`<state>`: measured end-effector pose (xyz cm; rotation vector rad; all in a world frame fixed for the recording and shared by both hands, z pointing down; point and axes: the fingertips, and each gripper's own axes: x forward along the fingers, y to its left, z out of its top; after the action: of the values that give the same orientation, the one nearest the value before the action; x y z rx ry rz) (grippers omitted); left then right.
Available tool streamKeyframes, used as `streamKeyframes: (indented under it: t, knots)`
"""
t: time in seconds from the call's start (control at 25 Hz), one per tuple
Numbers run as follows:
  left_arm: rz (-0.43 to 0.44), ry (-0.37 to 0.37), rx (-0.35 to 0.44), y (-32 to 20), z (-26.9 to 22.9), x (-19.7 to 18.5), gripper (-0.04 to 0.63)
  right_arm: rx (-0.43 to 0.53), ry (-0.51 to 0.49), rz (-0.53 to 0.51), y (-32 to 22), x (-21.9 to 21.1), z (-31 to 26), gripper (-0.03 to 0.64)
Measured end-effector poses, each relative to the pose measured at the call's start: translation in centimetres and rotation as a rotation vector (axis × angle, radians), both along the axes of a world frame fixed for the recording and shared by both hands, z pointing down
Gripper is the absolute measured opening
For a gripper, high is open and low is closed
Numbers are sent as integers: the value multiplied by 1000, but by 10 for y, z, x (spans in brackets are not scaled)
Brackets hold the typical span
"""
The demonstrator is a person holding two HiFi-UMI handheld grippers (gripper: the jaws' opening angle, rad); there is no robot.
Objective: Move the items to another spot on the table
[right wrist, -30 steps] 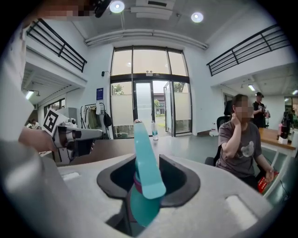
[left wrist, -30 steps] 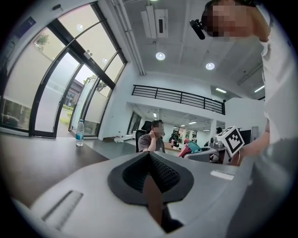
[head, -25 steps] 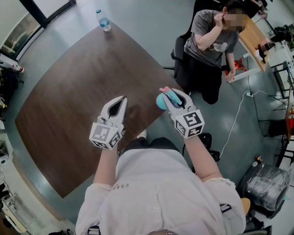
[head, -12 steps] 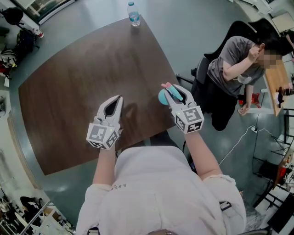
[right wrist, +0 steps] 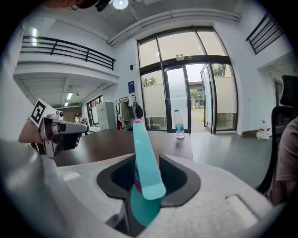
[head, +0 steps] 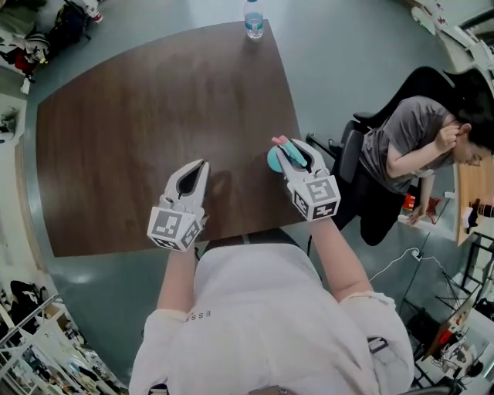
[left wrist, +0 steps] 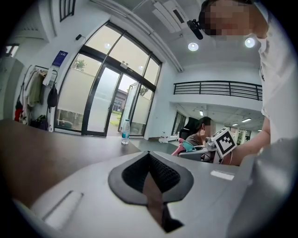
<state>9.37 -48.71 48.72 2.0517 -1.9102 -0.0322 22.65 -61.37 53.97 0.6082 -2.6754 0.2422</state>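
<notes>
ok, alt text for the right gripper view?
The right gripper is shut on a teal tool with a pink tip, a dark table beyond. A water bottle stands at its far edge; the left gripper shows at left.

hand-held gripper (right wrist: 148, 175) clasping teal item (right wrist: 145, 153), bottle (right wrist: 179, 124) beyond

I count two grippers, the left gripper (head: 201, 166) and the right gripper (head: 283, 145), one teal tool (head: 273, 160), one water bottle (head: 254, 19), one worktop (head: 131, 116), one seated person (head: 405, 146) and one black chair (head: 421, 81).
</notes>
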Motion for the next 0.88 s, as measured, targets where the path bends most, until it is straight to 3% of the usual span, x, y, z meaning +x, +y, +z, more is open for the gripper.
streamKeyframes:
  t: [0.24,0.56,0.6,0.68,0.88]
  knots:
    - [-49,0,-17,-3,10,0,17,-16,21,-45,-2,5,19,123]
    - [-48,-8,-15,-3,10,-1,17,20,9,-42,0,4,23,124]
    - [-45,-9,-12,-2,8,-2,17,28,11,-38,1,4,22,139]
    - [-36,-11,-3,1,4,-4,17,35,-10,-25,4,5,16,229]
    - [-1,-21,32,9,-14,-12,17,39,-91,58,8,11,-14,245]
